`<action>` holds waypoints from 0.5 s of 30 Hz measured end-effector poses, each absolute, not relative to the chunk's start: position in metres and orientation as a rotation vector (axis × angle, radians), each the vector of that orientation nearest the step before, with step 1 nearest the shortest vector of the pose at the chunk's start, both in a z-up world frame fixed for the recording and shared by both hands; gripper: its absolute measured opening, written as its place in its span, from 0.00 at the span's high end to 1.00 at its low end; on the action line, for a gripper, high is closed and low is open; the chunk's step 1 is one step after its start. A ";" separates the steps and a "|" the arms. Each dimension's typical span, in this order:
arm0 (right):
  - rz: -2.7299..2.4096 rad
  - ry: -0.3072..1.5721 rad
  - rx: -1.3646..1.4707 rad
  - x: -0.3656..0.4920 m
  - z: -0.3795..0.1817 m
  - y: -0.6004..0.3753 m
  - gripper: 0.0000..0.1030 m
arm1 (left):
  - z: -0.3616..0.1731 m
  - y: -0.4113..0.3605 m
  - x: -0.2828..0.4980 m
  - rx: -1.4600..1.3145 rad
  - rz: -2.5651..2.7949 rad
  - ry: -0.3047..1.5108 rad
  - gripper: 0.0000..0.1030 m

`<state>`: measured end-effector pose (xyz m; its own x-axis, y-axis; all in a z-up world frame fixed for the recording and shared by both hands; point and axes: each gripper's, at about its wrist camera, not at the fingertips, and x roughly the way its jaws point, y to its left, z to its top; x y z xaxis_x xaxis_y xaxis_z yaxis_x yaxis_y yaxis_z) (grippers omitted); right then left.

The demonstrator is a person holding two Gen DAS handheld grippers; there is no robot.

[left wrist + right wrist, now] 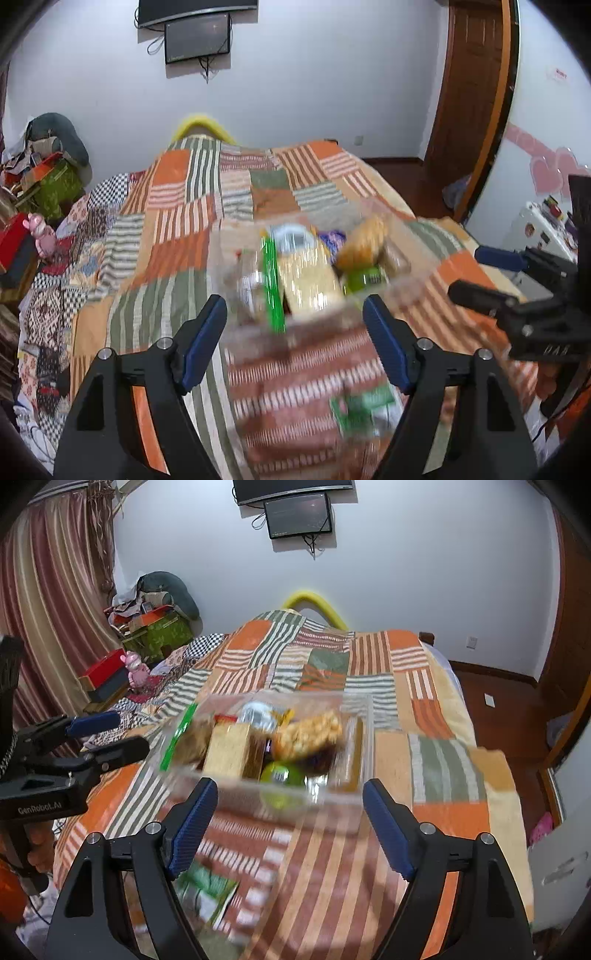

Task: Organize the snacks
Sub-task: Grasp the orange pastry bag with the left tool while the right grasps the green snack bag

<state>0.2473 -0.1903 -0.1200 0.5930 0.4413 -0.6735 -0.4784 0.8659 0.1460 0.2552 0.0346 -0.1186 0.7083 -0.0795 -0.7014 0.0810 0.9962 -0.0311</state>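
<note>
A clear plastic box (236, 273) (360, 738) sits on the patchwork quilt, just beyond both grippers. Inside it are a green stick pack (273, 288) (177, 738), a yellow cracker pack (306, 280) (227, 751), an orange nut bar (364, 240) (310, 734) and a green round pack (280, 773). A green snack packet (364, 410) (207, 886) lies loose on the quilt nearer me. My left gripper (294, 301) (129, 731) is open and empty. To its right, my right gripper (290, 782) (467, 271) is likewise open and holds nothing.
The quilt (177, 229) covers a bed that fills both views. Piled boxes (155, 631), a red box (103, 672) and a pink toy (136, 670) stand along the bed's left side. A curtain (44, 602) hangs at the left, a wooden door (476, 81) at the right.
</note>
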 end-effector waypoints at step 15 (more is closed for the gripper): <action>0.528 0.868 -0.033 0.188 -0.154 -0.198 0.23 | -0.188 0.009 0.184 -0.116 -0.200 1.007 0.24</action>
